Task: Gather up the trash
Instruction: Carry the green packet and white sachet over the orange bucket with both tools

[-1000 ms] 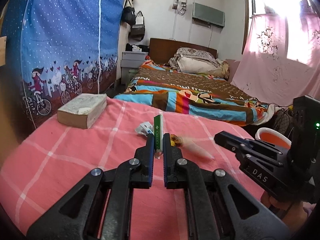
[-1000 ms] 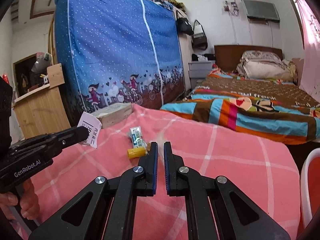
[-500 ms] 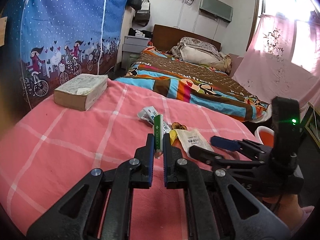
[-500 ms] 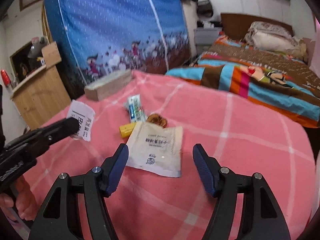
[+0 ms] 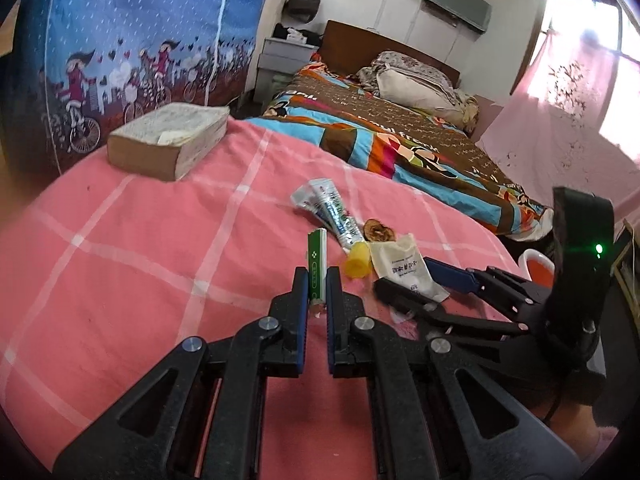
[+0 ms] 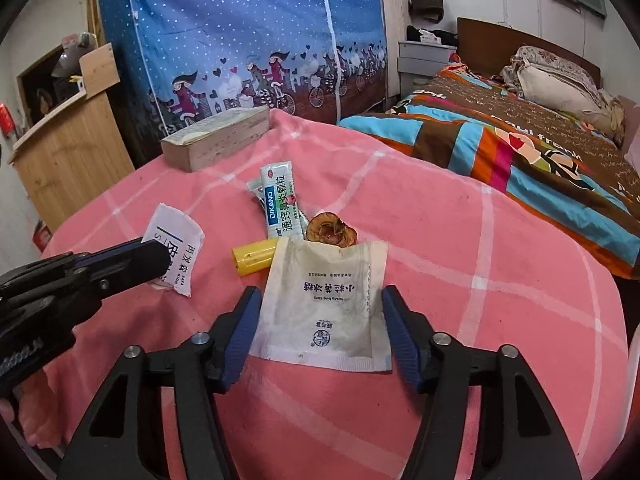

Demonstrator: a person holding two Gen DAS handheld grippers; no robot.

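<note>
Your left gripper (image 5: 317, 280) is pinching a small green-and-white paper wrapper (image 5: 316, 264) between its blue pads; the wrapper stands upright out of the fingertips, above the pink checked blanket (image 5: 160, 264). In the right wrist view the same left gripper (image 6: 156, 256) comes in from the left edge with that white printed slip (image 6: 176, 248) clamped in its tip.

Your right gripper (image 6: 320, 328) is spread wide, with its two blue-padded fingers (image 6: 240, 328) flanking the soiled white sachet (image 6: 324, 300) on either side. I cannot tell whether the pads touch the sachet's edges. The sachet lies flat on the blanket, printed face up. In the left wrist view the right gripper (image 5: 404, 284) sits low over that sachet (image 5: 404, 268), near the blanket's right edge.

Remaining trash is grouped just beyond the sachet:
- A yellow cap (image 6: 254, 258) lies on its side, touching the sachet's upper left corner.
- A dried brown fruit slice (image 6: 330, 234) rests at the sachet's top edge.
- A white and teal medicine packet (image 6: 282, 206) lies beside the slice, overlapping another silvery wrapper (image 6: 254, 190) behind it.

A thick worn book (image 6: 218, 142) sits well apart at the far left of the blanket. A red bin with a white rim (image 5: 536, 264) shows partly behind the right gripper.
</note>
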